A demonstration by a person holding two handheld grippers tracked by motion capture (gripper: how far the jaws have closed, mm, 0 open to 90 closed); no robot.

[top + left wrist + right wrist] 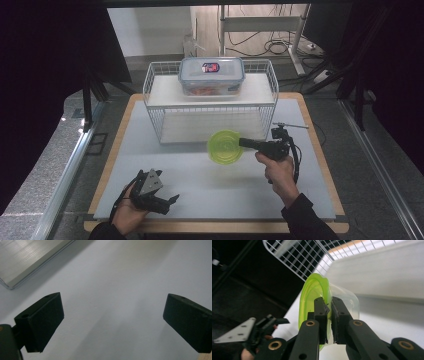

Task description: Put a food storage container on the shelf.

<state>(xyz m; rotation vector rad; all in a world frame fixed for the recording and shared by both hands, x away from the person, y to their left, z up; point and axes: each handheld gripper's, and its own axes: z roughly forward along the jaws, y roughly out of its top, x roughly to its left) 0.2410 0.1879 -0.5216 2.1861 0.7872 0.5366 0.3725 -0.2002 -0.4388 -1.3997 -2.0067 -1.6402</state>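
**Green bowl pinched by its rim, held off the counter**

My right claw point(328, 315) is clenched on the rim of a translucent lime-green plastic bowl point(225, 146), one pad inside the wall and one outside. The bowl hangs on edge in front of the white wire rack point(155, 90), its mouth turned sideways, above the pale counter point(210, 195) and just short of the rack's lower shelf. On the rack's upper shelf sits a clear lidded food box point(211, 75).

I judge the bowl to be light and thin-walled, a little springy rather than rigid, and smooth enough to pivot between the pads if I swing it fast. The rim is the sensible place to hold it: it is the stiffest part, and the lip gives the pads something to catch on. A grip lower on the wall would likely flex or slip. It won't shatter, but too hard a squeeze could deform the edge.

My left claw point(159, 199) rests low near the front of the counter, its jaws spread wide with nothing between them.
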